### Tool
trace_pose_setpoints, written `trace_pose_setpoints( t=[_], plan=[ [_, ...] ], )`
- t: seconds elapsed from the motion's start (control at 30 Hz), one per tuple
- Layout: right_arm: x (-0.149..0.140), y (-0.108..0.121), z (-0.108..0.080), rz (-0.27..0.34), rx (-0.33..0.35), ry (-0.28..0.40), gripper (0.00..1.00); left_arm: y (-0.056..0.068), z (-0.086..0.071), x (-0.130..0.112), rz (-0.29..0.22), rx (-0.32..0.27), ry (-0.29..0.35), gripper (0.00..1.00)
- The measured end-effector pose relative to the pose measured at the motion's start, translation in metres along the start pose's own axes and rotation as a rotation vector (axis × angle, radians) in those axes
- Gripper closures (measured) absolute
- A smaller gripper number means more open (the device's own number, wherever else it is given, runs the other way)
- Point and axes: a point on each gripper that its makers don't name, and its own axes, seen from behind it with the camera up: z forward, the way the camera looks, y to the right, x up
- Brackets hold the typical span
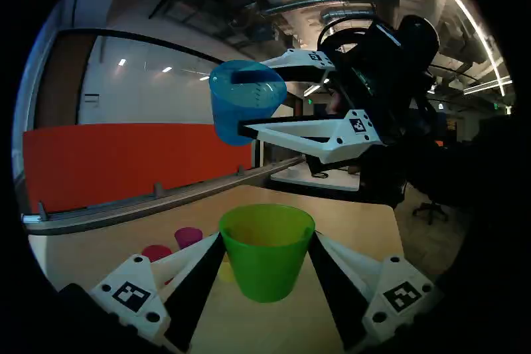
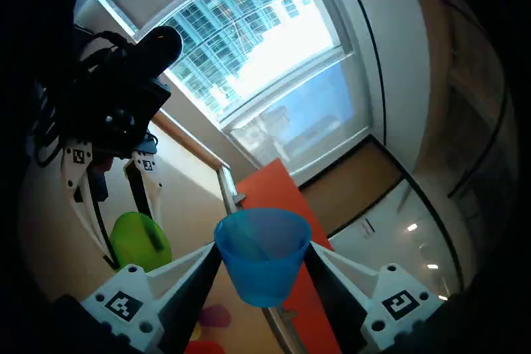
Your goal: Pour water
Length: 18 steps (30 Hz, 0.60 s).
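Note:
In the left gripper view my left gripper (image 1: 267, 258) is shut on a green cup (image 1: 267, 258), held upright above the wooden table (image 1: 345, 221). Above and behind it, the right gripper (image 1: 247, 98) holds a translucent blue cup (image 1: 244, 100) tipped on its side, mouth facing up and left. In the right gripper view my right gripper (image 2: 263, 262) is shut on that blue cup (image 2: 263, 262), whose inside shows no clear water. The green cup (image 2: 138, 241) sits lower left there, clamped by the left gripper (image 2: 126, 238).
Small pink and magenta cups (image 1: 178, 242) stand on the table behind my left fingers, and a yellow one is partly hidden by the green cup. An orange wall panel (image 1: 119, 158) and a metal rail (image 1: 166, 194) border the table. An office chair (image 1: 431, 208) stands far right.

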Motion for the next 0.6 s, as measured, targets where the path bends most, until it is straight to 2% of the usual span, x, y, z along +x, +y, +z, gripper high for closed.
trace_pose_setpoints(
  t=[0.6],
  plan=[
    [0.0040, 0.0038, -0.0003, -0.077, -0.013, 0.010, 0.11, 0.0003, 0.0018, 0.0011, 0.006, -0.001, -0.001, 0.15]
  ],
)
